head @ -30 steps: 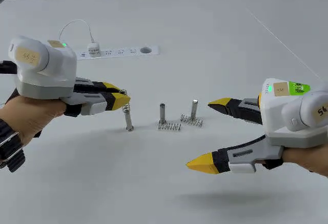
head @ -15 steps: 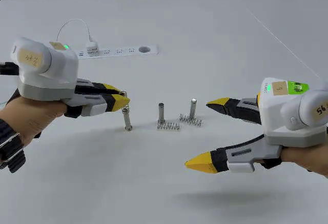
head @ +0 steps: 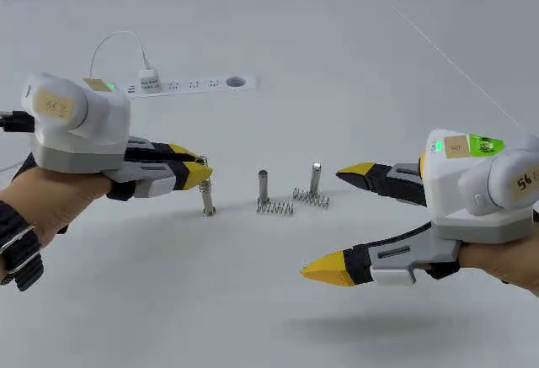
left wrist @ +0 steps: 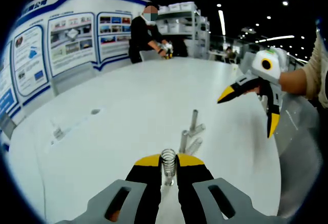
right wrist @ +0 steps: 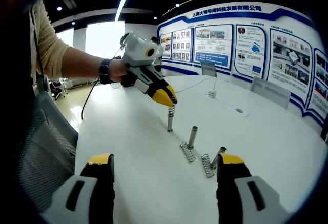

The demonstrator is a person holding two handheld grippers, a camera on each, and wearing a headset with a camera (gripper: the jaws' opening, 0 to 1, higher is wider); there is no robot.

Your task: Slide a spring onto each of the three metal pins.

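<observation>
Left gripper [head: 205, 170] pinched, right gripper [head: 320, 221] agape

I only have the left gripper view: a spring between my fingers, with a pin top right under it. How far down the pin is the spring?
Observer: In the head view, the spring held by the left gripper rings the upper part of the left pin. The pin's lower part is bare down to the table.
Operator: And the other two springs, are they on their pins?
Observer: No. In the head view the middle pin and right pin stand bare. The second spring and third spring lie flat on the table at their bases.
</observation>
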